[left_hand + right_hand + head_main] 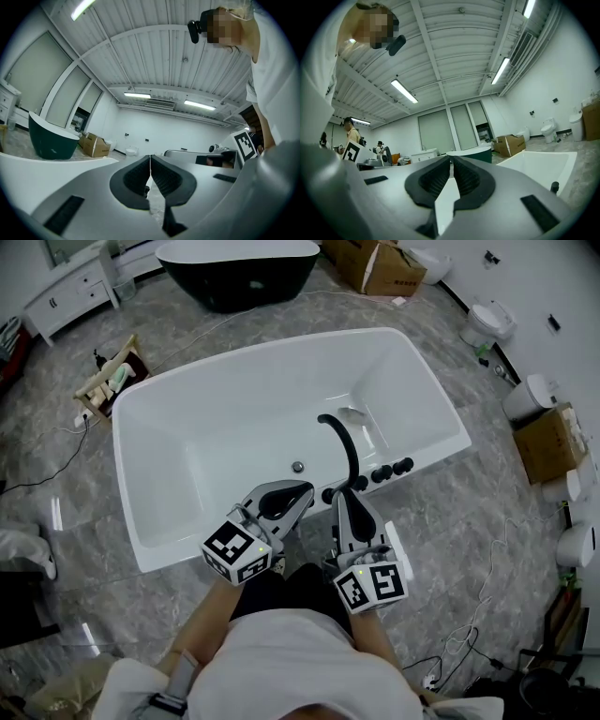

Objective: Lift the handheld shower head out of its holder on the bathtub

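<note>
While both tools hover at the near rim of the white bathtub [225,418], the left hand-held gripper [303,493] and the right hand-held gripper [343,499] have their jaws pressed together on nothing. Just beyond the right one a black spout [339,432] arches over the basin, rising from a row of black fittings [382,473] on that rim. The handheld shower head is among these, too small to single out. Past the bathtub's far side stand a dark tub [239,273] and a cardboard box [380,266], and a wooden crate [112,381] lies off its left corner.
</note>
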Demonstrator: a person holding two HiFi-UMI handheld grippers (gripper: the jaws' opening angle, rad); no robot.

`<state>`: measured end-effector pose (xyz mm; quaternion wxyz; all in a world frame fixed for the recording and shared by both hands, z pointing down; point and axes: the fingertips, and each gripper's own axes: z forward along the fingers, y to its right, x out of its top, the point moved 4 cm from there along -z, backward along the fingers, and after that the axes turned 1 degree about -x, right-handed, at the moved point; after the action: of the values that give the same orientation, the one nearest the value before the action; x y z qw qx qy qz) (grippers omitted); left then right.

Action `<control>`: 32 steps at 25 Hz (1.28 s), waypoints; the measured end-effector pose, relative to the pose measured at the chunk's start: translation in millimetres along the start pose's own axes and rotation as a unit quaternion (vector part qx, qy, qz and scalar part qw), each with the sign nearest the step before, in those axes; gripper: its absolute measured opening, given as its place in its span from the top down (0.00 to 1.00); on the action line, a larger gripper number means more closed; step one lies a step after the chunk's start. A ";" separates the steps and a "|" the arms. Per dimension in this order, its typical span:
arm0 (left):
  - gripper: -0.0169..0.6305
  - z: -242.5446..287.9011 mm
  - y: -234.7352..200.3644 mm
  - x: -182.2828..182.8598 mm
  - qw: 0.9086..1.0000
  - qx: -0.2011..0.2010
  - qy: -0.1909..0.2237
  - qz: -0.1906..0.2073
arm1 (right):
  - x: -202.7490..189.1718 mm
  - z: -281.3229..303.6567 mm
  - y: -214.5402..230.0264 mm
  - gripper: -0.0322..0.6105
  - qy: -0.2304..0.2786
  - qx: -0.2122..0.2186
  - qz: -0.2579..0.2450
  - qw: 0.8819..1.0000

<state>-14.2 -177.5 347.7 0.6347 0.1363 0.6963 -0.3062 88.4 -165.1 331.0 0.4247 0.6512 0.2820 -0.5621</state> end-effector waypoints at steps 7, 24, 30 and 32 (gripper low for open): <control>0.95 -16.7 -11.3 2.6 0.999 0.047 0.019 -0.017 | 9.8 11.6 -15.7 0.92 0.010 0.044 -0.020 0.999; 0.95 -12.3 -9.4 -1.6 0.994 0.101 0.012 -0.030 | 2.0 18.6 -10.2 0.66 -0.038 0.106 -0.017 0.994; 0.95 -13.7 -14.6 -9.6 0.993 0.111 0.002 -0.043 | -10.5 24.5 -12.7 0.66 -0.062 0.122 -0.015 0.991; 0.95 -13.9 -18.0 -12.8 0.992 0.114 0.001 -0.046 | -14.9 26.9 -12.4 0.66 -0.067 0.124 -0.024 0.990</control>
<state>-33.7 -180.6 364.7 0.5997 0.1755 0.6628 -0.4126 61.5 -180.9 342.4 0.3449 0.6528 0.1960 -0.6453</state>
